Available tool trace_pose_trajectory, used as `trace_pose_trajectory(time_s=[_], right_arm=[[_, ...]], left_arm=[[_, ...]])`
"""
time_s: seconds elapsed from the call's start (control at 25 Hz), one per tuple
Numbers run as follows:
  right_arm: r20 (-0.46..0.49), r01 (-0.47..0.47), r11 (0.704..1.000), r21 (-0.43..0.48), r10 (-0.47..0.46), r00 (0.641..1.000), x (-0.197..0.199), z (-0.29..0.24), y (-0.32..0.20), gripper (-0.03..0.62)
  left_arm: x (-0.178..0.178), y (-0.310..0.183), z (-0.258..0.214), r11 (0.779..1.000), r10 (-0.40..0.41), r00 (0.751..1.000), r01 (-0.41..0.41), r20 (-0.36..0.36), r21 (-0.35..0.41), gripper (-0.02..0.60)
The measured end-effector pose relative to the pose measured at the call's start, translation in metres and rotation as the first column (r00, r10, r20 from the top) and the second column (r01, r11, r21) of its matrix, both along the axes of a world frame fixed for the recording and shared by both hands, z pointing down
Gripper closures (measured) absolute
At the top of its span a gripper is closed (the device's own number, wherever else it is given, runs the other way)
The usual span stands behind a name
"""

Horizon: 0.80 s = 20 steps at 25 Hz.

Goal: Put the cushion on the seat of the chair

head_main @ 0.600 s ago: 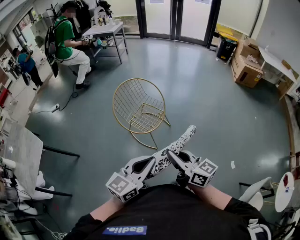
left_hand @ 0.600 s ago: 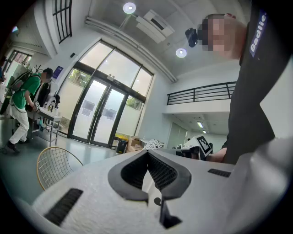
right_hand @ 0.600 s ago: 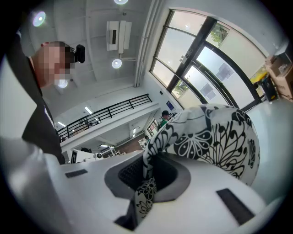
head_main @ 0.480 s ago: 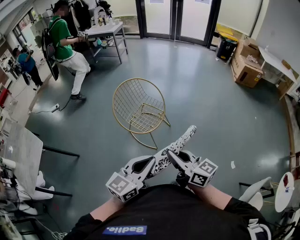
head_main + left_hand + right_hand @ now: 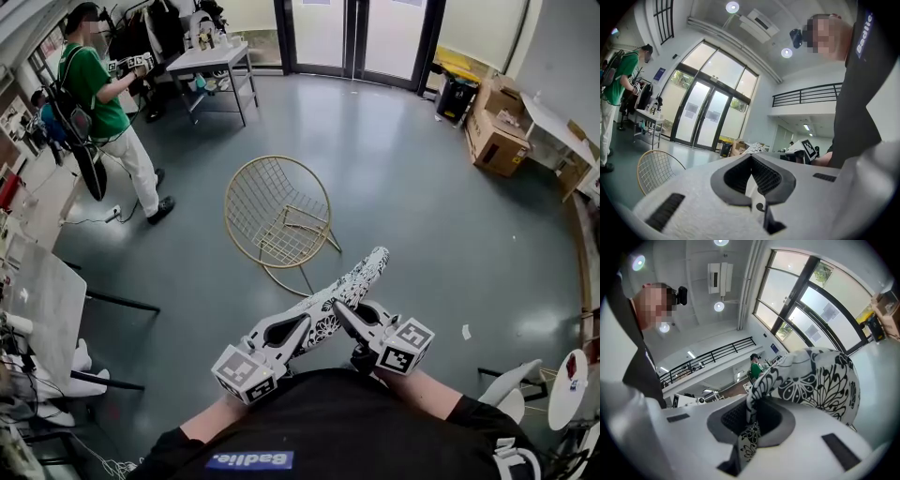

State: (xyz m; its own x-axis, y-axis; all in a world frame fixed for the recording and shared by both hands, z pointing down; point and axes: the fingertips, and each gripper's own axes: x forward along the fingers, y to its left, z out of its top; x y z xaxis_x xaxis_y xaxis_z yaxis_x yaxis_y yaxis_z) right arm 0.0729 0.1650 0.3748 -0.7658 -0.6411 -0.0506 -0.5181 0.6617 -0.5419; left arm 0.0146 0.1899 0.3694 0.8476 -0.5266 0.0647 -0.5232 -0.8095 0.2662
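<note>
Green-shirted bystander [image 5: 94,94] has walked left; cushion [image 5: 361,279] juts out short of the chair [image 5: 277,216], near edge pinched in both closed jaws — left gripper [image 5: 302,330], right gripper [image 5: 342,314] — likely soft, light, floppy: hold the hem.

The black-and-white flower-print cushion [image 5: 349,289] is held up off the floor, slanting towards the gold wire chair [image 5: 267,202], which stands upright just beyond it

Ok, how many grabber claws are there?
2. The left gripper and the right gripper are side by side at the bottom of the head view, each shut on the patterned cushion.
</note>
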Motion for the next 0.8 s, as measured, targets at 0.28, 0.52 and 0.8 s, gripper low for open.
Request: trace_pose_trajectory(time_s=[0.28, 0.52, 0.8], right_arm=[[0.024, 0.018, 1.0, 0.0, -0.018, 1.0, 0.019, -0.003, -0.009, 0.554], [0.041, 0.074, 0.997, 0.018, -0.075, 0.996, 0.033, -0.004, -0.012, 0.554], [0.038, 0.118, 0.993, 0.005, -0.118, 0.992, 0.048, 0.006, -0.014, 0.554]], left_arm=[[0.016, -0.008, -0.008, 0.999, -0.034, 0.999, 0.034, 0.013, 0.015, 0.565], [0.028, -0.005, -0.009, 0.994, -0.111, 0.993, 0.11, 0.03, 0.026, 0.566], [0.04, 0.001, 0.0, 0.986, -0.166, 0.986, 0.166, 0.029, 0.016, 0.565]])
